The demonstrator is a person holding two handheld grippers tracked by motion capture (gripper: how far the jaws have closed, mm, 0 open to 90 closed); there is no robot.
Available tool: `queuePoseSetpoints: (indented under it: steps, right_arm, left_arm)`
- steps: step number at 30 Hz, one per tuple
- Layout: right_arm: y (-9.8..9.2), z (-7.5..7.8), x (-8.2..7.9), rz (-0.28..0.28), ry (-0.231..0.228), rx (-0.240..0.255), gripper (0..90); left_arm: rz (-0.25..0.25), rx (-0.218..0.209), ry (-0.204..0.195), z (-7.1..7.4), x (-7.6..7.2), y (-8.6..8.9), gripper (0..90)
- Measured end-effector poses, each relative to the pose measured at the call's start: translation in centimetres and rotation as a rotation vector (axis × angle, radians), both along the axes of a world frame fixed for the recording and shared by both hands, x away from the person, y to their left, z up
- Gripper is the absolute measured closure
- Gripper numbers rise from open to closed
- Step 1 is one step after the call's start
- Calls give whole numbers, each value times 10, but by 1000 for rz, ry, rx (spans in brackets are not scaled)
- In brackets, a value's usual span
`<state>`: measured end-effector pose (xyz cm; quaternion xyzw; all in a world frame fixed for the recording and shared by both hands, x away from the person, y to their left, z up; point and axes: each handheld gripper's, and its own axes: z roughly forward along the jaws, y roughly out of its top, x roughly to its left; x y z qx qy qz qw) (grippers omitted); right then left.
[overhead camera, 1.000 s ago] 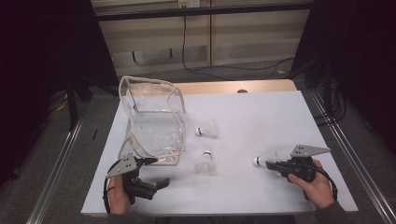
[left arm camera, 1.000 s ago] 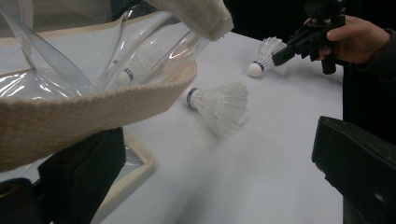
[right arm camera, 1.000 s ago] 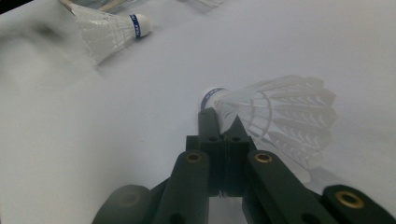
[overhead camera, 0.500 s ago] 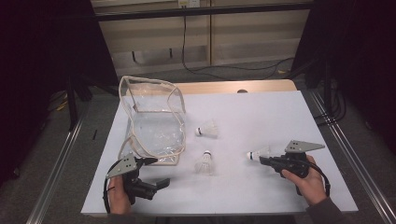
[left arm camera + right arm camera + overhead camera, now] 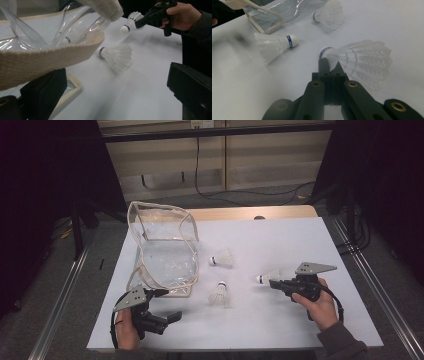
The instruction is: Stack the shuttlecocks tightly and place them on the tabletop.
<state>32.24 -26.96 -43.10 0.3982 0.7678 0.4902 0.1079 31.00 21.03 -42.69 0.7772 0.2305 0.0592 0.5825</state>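
Right gripper [image 5: 272, 282] clenched on a feathered shuttlecock [image 5: 268, 277] above the table [image 5: 300, 240], its skirt half hidden, left gripper [image 5: 165, 305] released beside a clear plastic bag [image 5: 165, 260], webbing rim blurred close-up

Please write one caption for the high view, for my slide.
Right gripper carries a shuttlecock toward the clear bag; two more shuttlecocks lie on the white table.

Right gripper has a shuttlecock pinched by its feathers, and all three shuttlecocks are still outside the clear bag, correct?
Not quite. The right gripper does pinch a shuttlecock, but only two more lie on the table; a fourth shuttlecock is already inside the clear bag, as the left gripper view shows.
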Motion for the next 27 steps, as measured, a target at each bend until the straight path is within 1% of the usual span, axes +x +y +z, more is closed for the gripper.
queuePoseSetpoints:
  steps: [5, 8, 11, 16, 19, 22, 27]
  right_arm:
    - [2, 2, 7, -8, -2, 13, 896]
    - [4, 2, 11, -10, 5, 18, 896]
    - [7, 3, 14, -11, 5, 10, 897]
    - [11, 4, 21, -16, 5, 11, 896]
    - [12, 4, 25, -20, 5, -2, 896]
    - [14, 4, 30, -23, 11, 6, 896]
    - [16, 5, 36, -32, 9, 8, 897]
  left_arm:
    - [0, -4, 1, 0, 0, 0, 29]
    - [0, -5, 2, 0, 0, 0, 29]
    - [-1, -4, 0, 0, 0, 0, 29]
    - [-1, -3, 0, 0, 0, 0, 29]
    - [0, -3, 2, 0, 0, -1, 29]
    - [0, -2, 0, 0, 0, -1, 29]
    - [2, -2, 0, 0, 0, 0, 29]
